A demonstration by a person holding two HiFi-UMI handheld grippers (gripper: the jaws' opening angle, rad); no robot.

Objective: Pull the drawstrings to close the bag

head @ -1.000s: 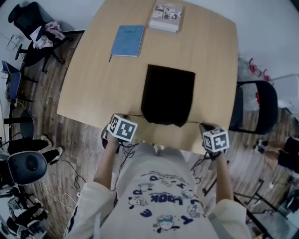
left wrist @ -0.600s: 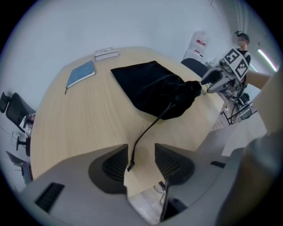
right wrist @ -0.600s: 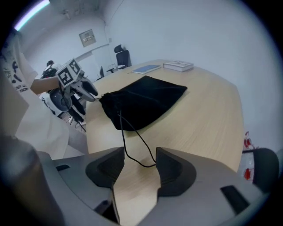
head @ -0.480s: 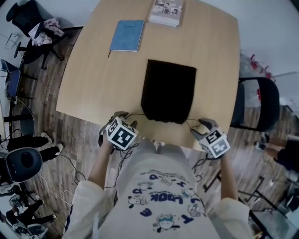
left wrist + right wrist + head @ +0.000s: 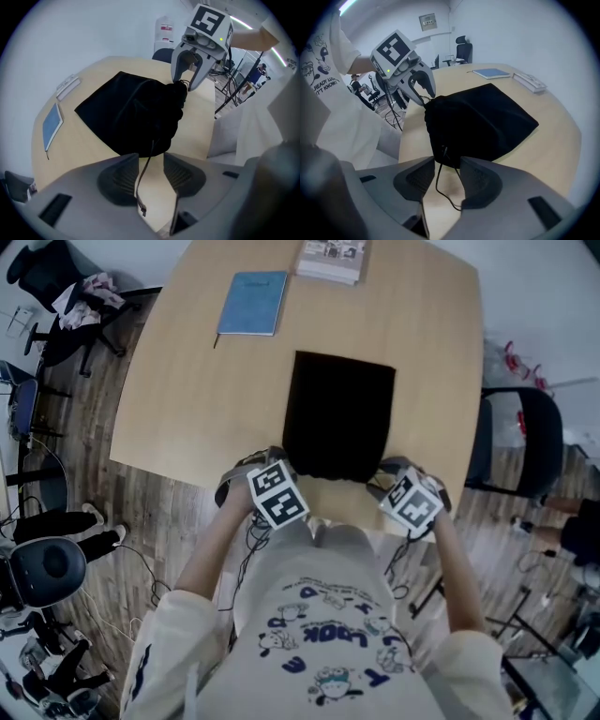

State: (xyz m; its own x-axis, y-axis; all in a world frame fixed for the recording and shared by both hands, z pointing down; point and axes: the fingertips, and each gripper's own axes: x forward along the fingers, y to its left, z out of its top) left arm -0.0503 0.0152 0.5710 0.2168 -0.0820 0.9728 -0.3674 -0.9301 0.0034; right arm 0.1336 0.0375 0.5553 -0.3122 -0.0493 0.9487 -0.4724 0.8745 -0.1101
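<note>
A black drawstring bag [image 5: 339,418] lies flat on the wooden table [image 5: 206,399], its gathered mouth toward the near edge. My left gripper [image 5: 272,460] is at the mouth's left corner and my right gripper [image 5: 389,472] at its right corner, both pointing steeply down. The left jaws [image 5: 151,173] have just been opening; a slack drawstring [image 5: 142,180] hangs loose between them, not pinched. The right jaws [image 5: 447,176] also sprang apart, then eased in a little, and the other string [image 5: 439,183] curls slack between them. Each gripper view shows the opposite gripper [image 5: 185,84] [image 5: 426,96] beside the bunched bag [image 5: 136,112] [image 5: 483,122].
A blue notebook [image 5: 251,303] and a printed booklet [image 5: 331,259] lie at the table's far side. A dark chair [image 5: 520,442] stands at the right of the table, an office chair [image 5: 56,296] at the far left. The table's near edge runs just under the grippers.
Both grippers went from shut on taut strings to open. They rolled and moved inward along the near edge to the bag's mouth. The strings now lie slack.
</note>
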